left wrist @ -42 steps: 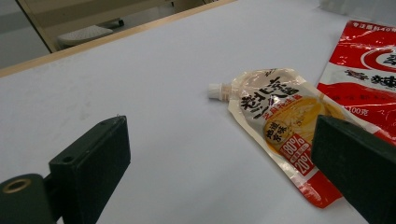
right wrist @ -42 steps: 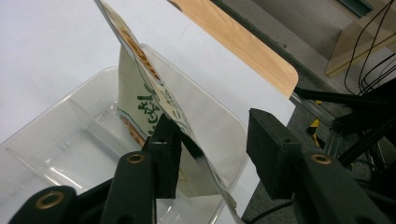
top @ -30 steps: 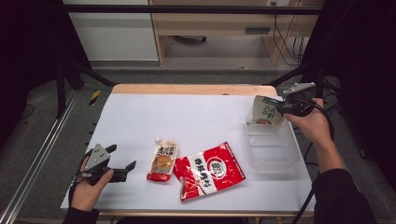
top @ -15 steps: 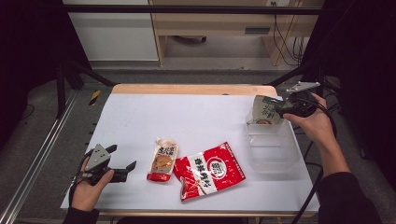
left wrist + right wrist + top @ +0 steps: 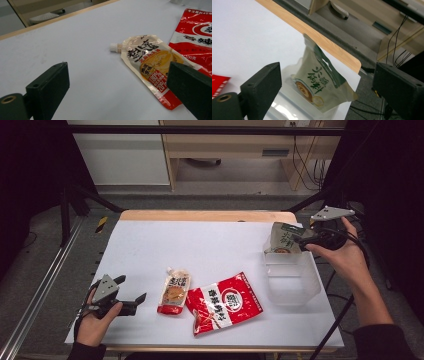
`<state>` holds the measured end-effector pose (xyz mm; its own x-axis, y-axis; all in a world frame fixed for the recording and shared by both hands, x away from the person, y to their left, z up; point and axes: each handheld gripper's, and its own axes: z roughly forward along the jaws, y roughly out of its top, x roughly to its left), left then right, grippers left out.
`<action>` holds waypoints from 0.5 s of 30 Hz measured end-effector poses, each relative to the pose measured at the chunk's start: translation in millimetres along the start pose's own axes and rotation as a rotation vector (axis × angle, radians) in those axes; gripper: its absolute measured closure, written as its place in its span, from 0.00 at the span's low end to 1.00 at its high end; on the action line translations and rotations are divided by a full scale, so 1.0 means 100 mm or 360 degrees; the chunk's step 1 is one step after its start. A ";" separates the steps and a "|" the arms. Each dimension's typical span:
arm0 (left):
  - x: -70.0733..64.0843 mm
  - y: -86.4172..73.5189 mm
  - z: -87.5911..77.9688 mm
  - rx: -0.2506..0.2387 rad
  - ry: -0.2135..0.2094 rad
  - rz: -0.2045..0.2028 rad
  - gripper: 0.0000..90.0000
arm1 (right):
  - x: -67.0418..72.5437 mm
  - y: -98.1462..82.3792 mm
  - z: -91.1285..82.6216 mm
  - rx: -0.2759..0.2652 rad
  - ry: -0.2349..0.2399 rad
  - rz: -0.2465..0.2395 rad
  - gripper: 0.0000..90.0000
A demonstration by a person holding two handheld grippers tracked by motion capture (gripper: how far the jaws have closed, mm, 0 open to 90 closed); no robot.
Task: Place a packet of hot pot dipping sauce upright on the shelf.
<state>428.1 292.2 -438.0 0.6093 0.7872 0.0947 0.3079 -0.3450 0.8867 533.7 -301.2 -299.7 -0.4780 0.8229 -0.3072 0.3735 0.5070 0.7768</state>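
Overhead, the left hand-held gripper (image 5: 131,301) rests at the white tabletop's (image 5: 220,245) near-left corner with jaws apart, the spouted pouch (image 5: 174,291) and red packet (image 5: 223,302) just ahead of it. Along the left hand-held gripper's own jaws, that pouch (image 5: 150,62) lies ahead between them, untouched. Beyond the right hand-held gripper's (image 5: 325,92) spread jaws, a green pouch (image 5: 320,81) sits tilted over the clear bin (image 5: 292,277).

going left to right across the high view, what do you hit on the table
left tool → spouted sauce pouch → red packet → clear plastic box, with the green pouch at its far end → right tool
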 end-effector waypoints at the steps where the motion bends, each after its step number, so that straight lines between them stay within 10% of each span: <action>1: 0.00 0.00 0.00 0.0003 -0.0002 0.0000 0.05 | 0.05 0.03 -0.06 -0.0016 0.0006 -0.0012 0.09; 15: 0.01 0.00 -0.01 0.0011 -0.0009 -0.0008 0.04 | 0.73 0.22 -0.43 -0.0112 0.0129 -0.0164 0.09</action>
<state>428.1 293.3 -438.0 0.6117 0.7862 0.0877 0.3159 -0.3444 0.8841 473.1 -240.7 -281.4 -0.5749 0.7423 -0.3442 0.2638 0.5663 0.7808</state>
